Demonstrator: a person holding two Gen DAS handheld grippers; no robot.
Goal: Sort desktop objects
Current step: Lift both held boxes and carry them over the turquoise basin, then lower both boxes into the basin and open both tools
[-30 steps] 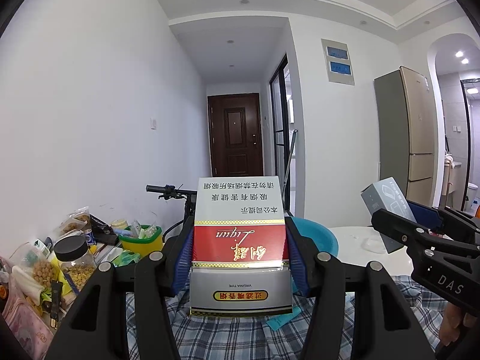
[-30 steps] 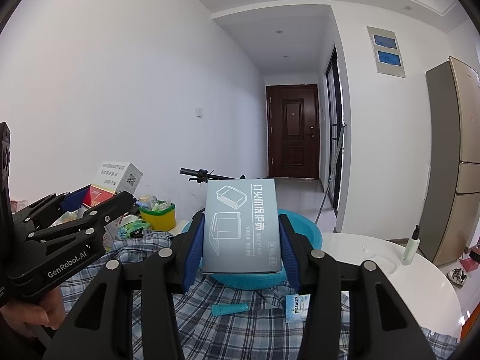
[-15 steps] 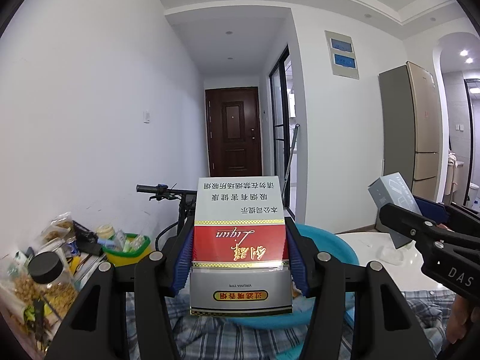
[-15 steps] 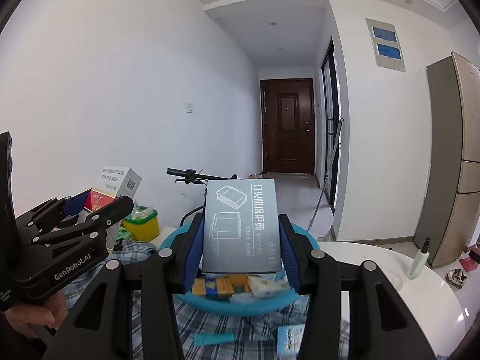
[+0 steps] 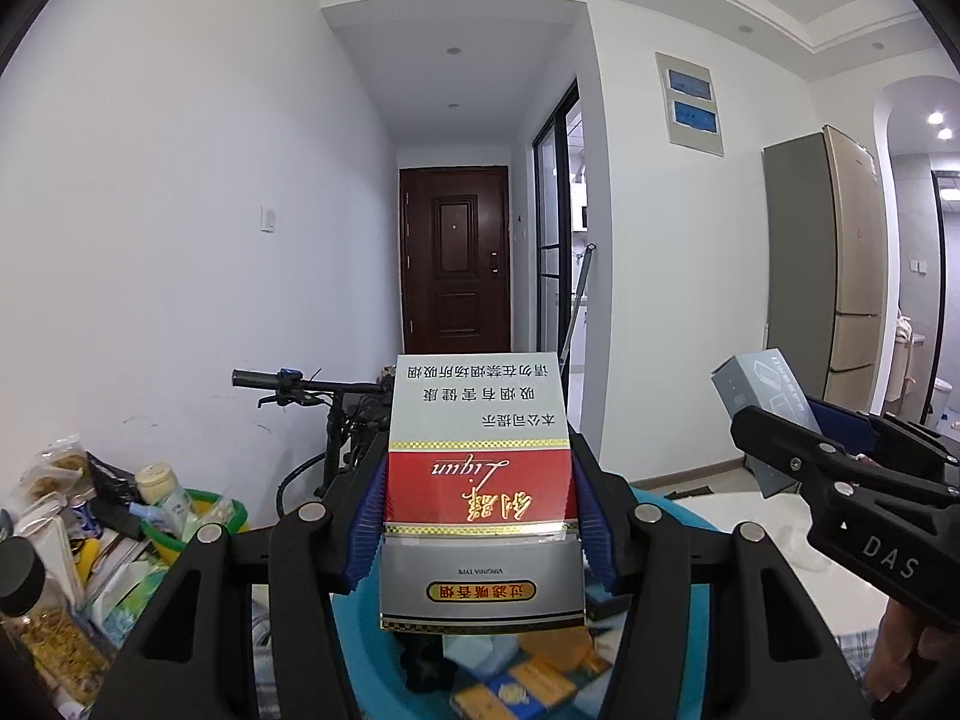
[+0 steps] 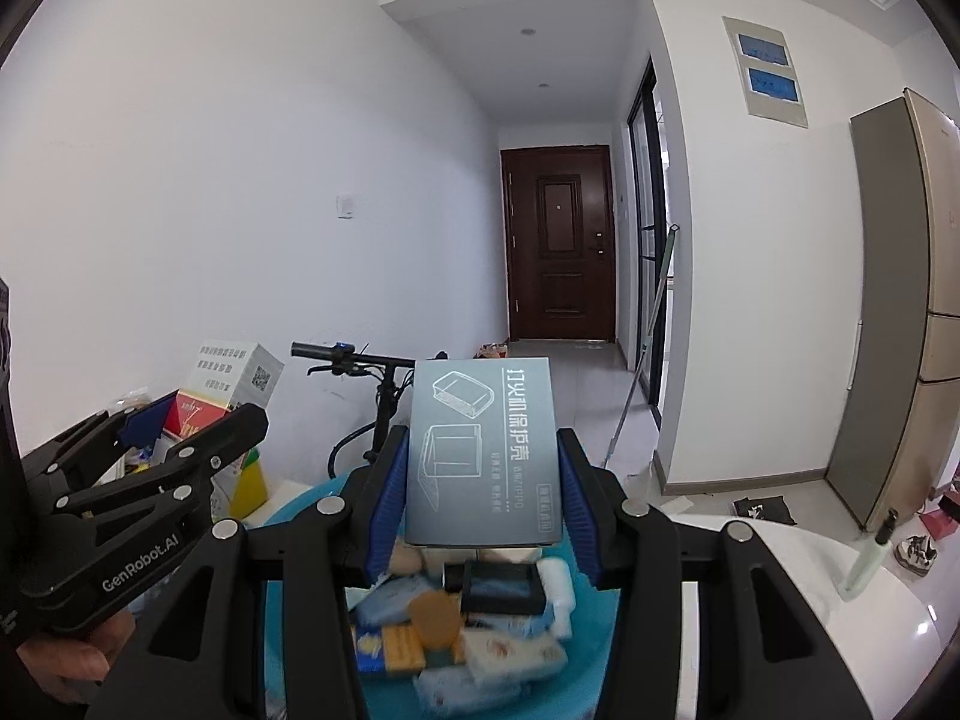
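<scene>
My left gripper [image 5: 480, 516] is shut on a red, white and silver cigarette carton [image 5: 480, 480], held upright between its blue pads. My right gripper [image 6: 483, 498] is shut on a grey-blue product box [image 6: 486, 450] with line drawings on its face. Both boxes hang above a blue plastic basin [image 6: 300, 510] filled with several small packets and a dark square case [image 6: 501, 585]. In the left wrist view the basin [image 5: 678, 519] lies under the carton. The right gripper [image 5: 840, 468] shows at the right edge there, and the left gripper [image 6: 156, 438] at the left in the right wrist view.
A pile of snack bags, a jar [image 5: 36, 612] and a green-rimmed yellow tub [image 5: 198, 516] sits at the left. A bicycle handlebar [image 5: 300, 384] stands behind the table. A white round table [image 6: 840, 588] with a slim bottle [image 6: 870, 552] is at the right.
Both grippers have moved forward with their boxes, from over the plaid cloth to over the blue basin, whose contents now show below. Neither grip has changed.
</scene>
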